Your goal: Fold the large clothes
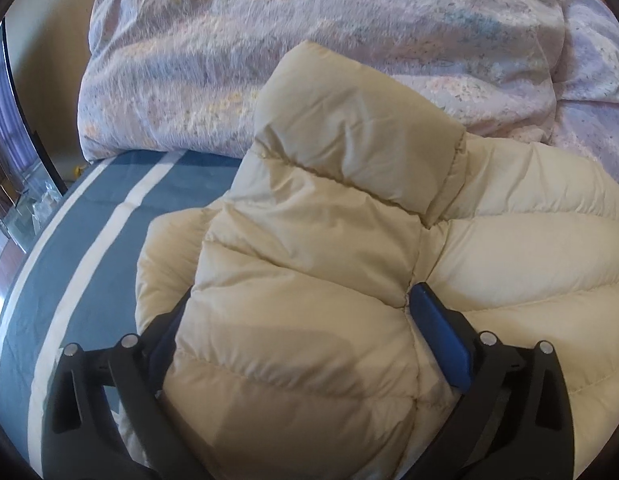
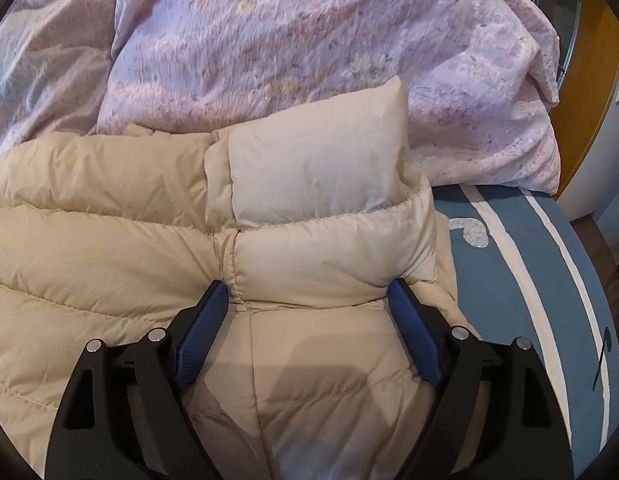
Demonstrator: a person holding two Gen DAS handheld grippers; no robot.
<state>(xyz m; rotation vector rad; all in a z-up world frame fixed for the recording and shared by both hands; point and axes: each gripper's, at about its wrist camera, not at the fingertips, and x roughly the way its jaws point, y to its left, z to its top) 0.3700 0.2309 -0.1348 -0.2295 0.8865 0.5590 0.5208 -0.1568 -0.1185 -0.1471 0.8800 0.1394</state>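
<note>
We see the cream puffer jacket (image 1: 349, 240) on the bed (image 1: 89, 240), collar toward upper frame, near the quilt (image 1: 269, 60). Left gripper (image 1: 297, 312) and right gripper (image 2: 309, 300) each straddle a jacket fold, jaws wide.

Right hand-held gripper (image 2: 307, 300): jaws spread wide, blue pads (image 2: 199, 334) either side of a bulge of the cream puffer jacket (image 2: 109, 240), fabric puffed up between them. Jacket lies on the blue-and-white striped bed sheet (image 2: 521, 280), collar (image 2: 321, 160) upright against the lilac floral duvet (image 2: 309, 40).
</note>
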